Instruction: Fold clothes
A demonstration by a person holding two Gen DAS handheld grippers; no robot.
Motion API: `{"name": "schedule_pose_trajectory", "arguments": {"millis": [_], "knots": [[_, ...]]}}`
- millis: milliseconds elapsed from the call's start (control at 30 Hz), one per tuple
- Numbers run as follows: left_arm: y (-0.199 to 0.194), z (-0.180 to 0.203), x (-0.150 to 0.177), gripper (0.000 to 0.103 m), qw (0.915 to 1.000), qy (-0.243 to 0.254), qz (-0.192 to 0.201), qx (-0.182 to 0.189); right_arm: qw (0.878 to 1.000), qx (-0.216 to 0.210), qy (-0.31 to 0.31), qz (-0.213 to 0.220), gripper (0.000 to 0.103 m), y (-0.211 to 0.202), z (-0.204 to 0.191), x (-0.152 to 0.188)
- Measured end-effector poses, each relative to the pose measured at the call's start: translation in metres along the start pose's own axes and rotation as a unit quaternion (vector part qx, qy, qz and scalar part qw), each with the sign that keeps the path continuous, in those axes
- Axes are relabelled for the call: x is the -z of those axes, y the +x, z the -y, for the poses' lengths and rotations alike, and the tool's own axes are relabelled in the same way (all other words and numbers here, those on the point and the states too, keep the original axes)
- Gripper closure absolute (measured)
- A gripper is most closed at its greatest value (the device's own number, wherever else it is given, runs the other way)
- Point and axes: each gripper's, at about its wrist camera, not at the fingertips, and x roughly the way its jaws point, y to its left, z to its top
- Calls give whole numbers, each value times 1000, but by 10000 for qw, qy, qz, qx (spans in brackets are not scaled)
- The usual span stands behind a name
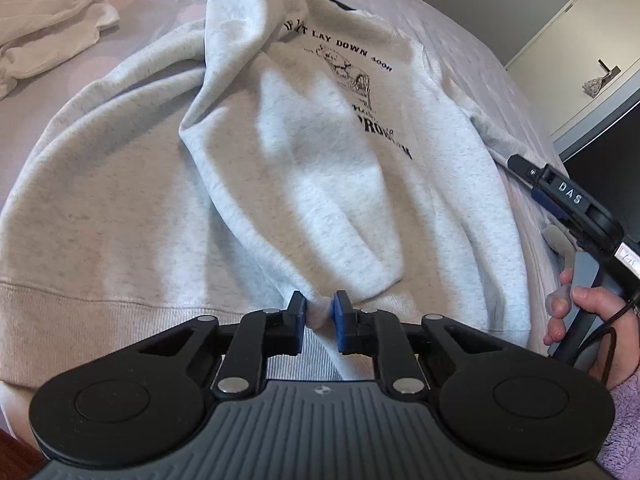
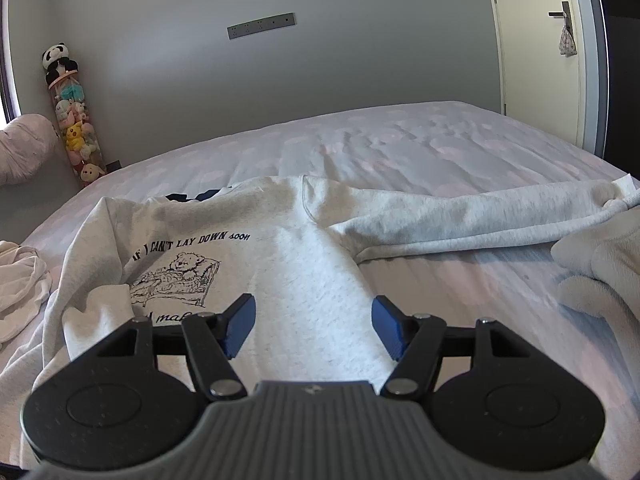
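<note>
Because the sweatshirt (image 1: 304,152) lies on the bed (image 2: 400,140) with 1 side folded over the print, the left gripper (image 1: 319,318) pinches its cuff at 6 o'clock to carry the sleeve. At 3 o'clock, the right gripper (image 2: 313,330) hovers open, holding nothing, ready for the other sleeve (image 2: 472,220).

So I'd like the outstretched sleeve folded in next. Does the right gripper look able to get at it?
Probably yes. The right gripper is open and empty over the sweatshirt; the sleeve lies flat on the bed to its right with nothing on it.
</note>
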Motion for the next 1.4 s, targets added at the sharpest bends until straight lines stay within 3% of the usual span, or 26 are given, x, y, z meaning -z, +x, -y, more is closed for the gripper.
{"name": "schedule_pose_trajectory", "arguments": {"millis": [233, 433, 600, 867, 1133, 1400], "knots": [[-69, 0, -54, 93, 9974, 448, 570, -13, 9997, 67, -94, -198, 35, 8, -3, 3], [-134, -13, -140, 94, 9863, 1145, 844, -838, 9992, 190, -129, -338, 35, 19, -3, 5], [-181, -41, -206, 94, 9694, 1421, 1058, -1696, 9988, 265, -256, -313, 36, 25, -6, 7], [-211, -111, -284, 95, 9315, 1573, 1215, -3045, 9975, 398, -543, -201, 37, 31, -16, 9], [-185, -214, -335, 96, 8850, 1372, 1083, -4315, 9945, 509, -913, -78, 37, 39, -27, 13], [-110, -307, -343, 96, 8583, 981, 407, -5021, 9908, 624, -1190, -179, 37, 51, -33, 16]]}}
